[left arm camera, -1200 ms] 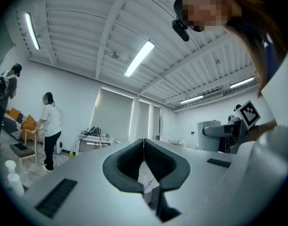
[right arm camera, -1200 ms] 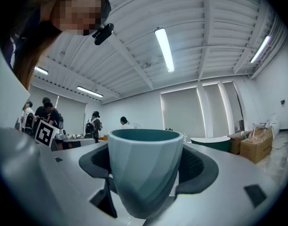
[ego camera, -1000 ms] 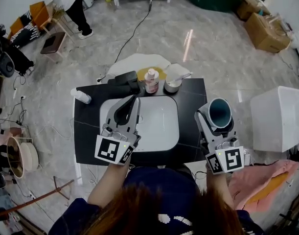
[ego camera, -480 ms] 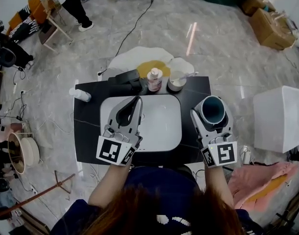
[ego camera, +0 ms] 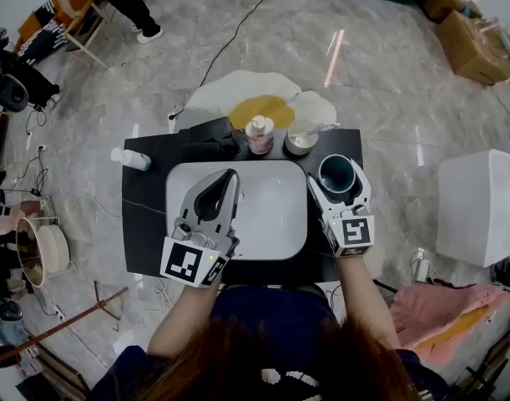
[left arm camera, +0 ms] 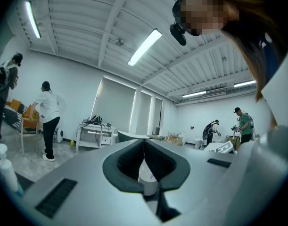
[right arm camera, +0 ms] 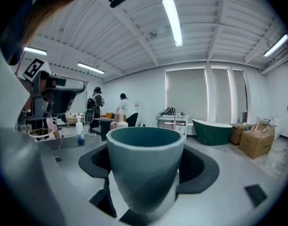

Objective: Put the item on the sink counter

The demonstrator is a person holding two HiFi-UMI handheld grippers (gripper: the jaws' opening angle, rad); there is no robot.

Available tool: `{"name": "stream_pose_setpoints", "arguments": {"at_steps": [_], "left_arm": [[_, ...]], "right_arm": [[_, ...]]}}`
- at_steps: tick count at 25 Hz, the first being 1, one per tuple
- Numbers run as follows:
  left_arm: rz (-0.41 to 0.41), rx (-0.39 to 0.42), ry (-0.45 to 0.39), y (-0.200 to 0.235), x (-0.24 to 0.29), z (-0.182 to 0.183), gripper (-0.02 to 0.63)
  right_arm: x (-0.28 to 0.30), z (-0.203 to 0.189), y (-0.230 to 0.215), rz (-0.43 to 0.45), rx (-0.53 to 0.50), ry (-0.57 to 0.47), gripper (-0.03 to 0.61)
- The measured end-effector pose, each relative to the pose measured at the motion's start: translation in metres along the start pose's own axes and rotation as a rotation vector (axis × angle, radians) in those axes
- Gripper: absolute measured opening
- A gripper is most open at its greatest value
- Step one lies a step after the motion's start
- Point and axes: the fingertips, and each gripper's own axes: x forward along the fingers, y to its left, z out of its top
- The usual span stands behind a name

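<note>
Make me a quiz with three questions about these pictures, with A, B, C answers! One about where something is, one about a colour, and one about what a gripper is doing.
1. Where is the teal cup?
A. On a chair.
B. Between the jaws of the right gripper.
C. On the floor.

2. What colour is the counter around the white basin?
A. Black.
B. Red.
C. Yellow.

3. How are the jaws of the left gripper?
A. Wide apart.
B. Clamped on a bottle.
C. Together, holding nothing.

Answers:
1 B: the right gripper view shows the jaws gripping the cup on both sides.
2 A: the head view shows a black top all around the basin.
3 C: the left gripper view shows the two jaws meeting at the tip.
</note>
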Motion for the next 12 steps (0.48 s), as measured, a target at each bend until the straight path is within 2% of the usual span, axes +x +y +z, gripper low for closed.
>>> {"name": "stream_pose_setpoints", "arguments": {"at_steps": [4, 12], "left_arm": [[0.023, -0.004, 0.014, 0.006, 0.005, -0.009, 0.020], [0.040, 0.012, 0.048, 0.007, 0.014, -0.018, 0.020]], "right_arm": [[0.019, -0.038, -0.009, 0.006, 0.028, 0.050, 0.408], [0.047, -0.073, -0.019, 0.001, -0.004, 0.076, 0.410]]}}
